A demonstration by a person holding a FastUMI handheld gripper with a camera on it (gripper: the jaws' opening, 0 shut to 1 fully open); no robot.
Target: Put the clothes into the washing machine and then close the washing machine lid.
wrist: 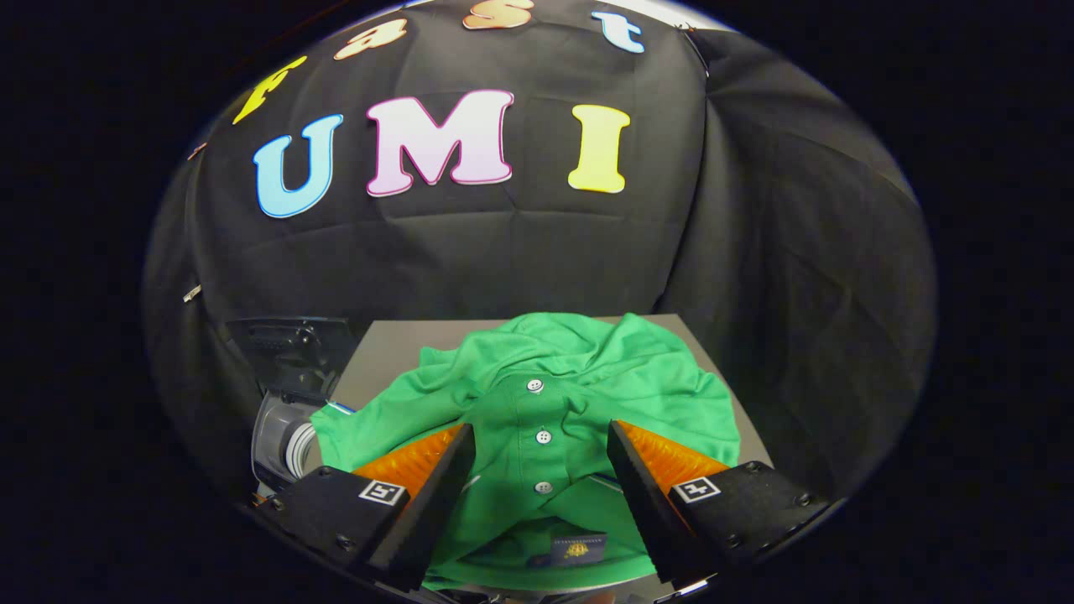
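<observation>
With the gripper (541,445) spread wide and holding nothing, its fingers (436,478) straddling the green shirt (537,403) along its button strip, the sound move is to sink deep before pinching — gathering several folds — then carry it toward the washing machine (289,419) at nine o'clock.

We see the green shirt (537,419) covering most of the grey table (394,344); its near hem runs under the gripper (541,436) fingers. The washing machine (289,419) is partly hidden behind the left finger and shirt. The collar label (577,549) is too small to read.
</observation>
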